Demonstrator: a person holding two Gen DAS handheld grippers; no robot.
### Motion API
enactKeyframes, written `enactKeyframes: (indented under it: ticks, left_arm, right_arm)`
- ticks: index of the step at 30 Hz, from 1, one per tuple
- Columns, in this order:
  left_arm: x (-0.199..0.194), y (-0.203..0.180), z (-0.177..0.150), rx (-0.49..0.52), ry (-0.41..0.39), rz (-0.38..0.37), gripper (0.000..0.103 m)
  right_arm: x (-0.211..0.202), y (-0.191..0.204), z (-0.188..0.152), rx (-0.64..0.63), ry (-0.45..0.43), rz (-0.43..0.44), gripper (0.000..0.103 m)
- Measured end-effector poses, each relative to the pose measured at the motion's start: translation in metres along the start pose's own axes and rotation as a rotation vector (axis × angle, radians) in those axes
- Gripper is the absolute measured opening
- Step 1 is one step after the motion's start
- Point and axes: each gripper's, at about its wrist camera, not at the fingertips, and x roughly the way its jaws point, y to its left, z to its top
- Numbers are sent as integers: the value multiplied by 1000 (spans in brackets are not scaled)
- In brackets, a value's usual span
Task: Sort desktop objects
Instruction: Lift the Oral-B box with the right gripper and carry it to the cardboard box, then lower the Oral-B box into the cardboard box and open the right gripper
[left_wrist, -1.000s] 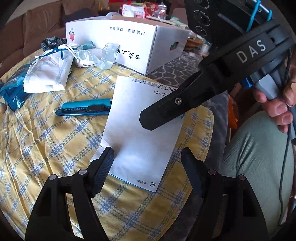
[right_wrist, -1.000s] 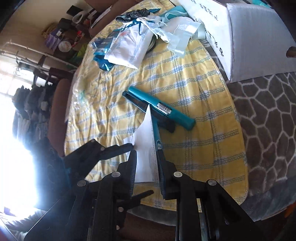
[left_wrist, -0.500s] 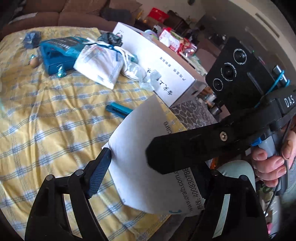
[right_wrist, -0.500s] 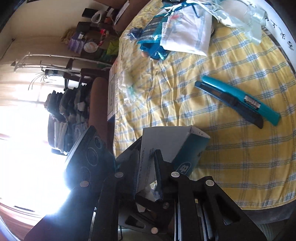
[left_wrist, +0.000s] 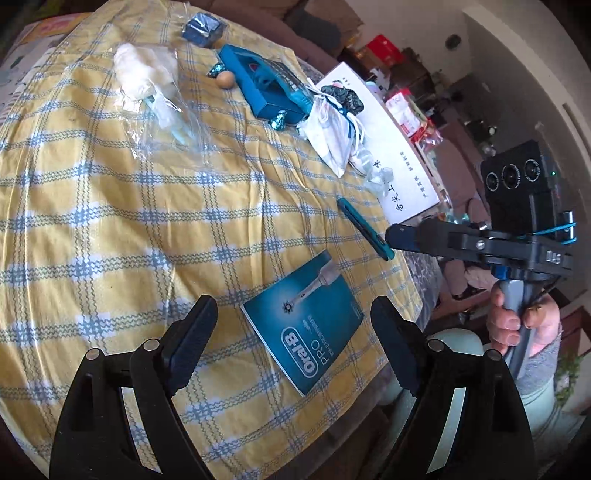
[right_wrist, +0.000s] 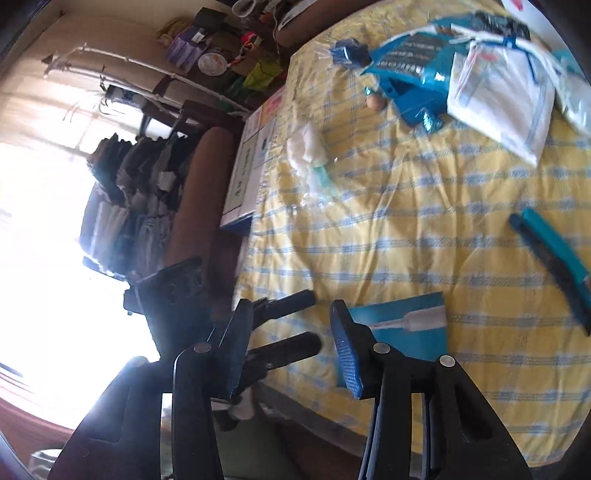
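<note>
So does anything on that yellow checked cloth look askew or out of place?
Mostly clutter. The Oral-B booklet lies crooked near the cloth's front edge, and the white pouch rests partly on the teal box. Nothing looks spilled or broken.

A home: sofa (left_wrist: 317, 26), hanging clothes (right_wrist: 125, 192), checked tablecloth (left_wrist: 110, 221).

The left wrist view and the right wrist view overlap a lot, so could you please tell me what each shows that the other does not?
Only the left wrist view shows the hand gripping the right gripper and the long white box. Only the right wrist view shows the bright window and hanging clothes. Both show the Oral-B booklet lying flat on the checked cloth, the teal utility knife and the open left gripper.
</note>
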Motion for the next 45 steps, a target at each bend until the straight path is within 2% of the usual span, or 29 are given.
enactKeyframes:
  ticks: [2,3,6,9,11,15,18,21,23,28,31,34,37,42,45]
  left_arm:
    - [8,-5,-5,11,40,17,83]
    - [12,-8,-8,17,50,30,83]
    - [12,-12,-10,8,51,43,82]
    - [12,-13,-9,-6,55,37,70]
    - [14,-13,-11,-5,63,43,68]
    - [18,-11,-12,-41,58,11,65]
    - [19,-7,-12,-80,54,-21,52]
    - [21,-5,-13,-85,50,-7,32]
    - [21,-5,-13,-85,45,-12,31]
    - [21,-16,-10,-68,50,-34,18]
    - [19,-24,-3,-71,38,-61,18]
    - [18,-39,16,-68,39,-94,18]
    - [23,-65,47,-27,54,-111,18]
    - [46,-138,122,93,105,-144,18]
    - [73,-194,171,194,150,-147,18]
  right_arm:
    - [1,-13,-9,-23,9,-102,46]
    - [3,-25,-15,-2,18,-125,46]
    - [7,-65,-30,82,40,-114,46]
    - [13,-84,-38,113,48,-117,26]
    - [17,-90,-41,110,44,-111,26]
    - [23,-86,-46,93,66,-47,23]
    - [25,-80,-50,107,78,45,23]
    - [27,-72,-50,79,72,31,20]
    - [26,-72,-50,87,65,39,18]
    - [22,-70,-52,78,63,56,17]
    - [19,-69,-52,83,53,67,17]
    - [4,-67,-47,97,15,107,17]
    - [-24,-65,-37,88,-40,104,17]
    - [-91,-75,-9,102,-164,97,17]
    - [-142,-90,11,115,-258,69,17]
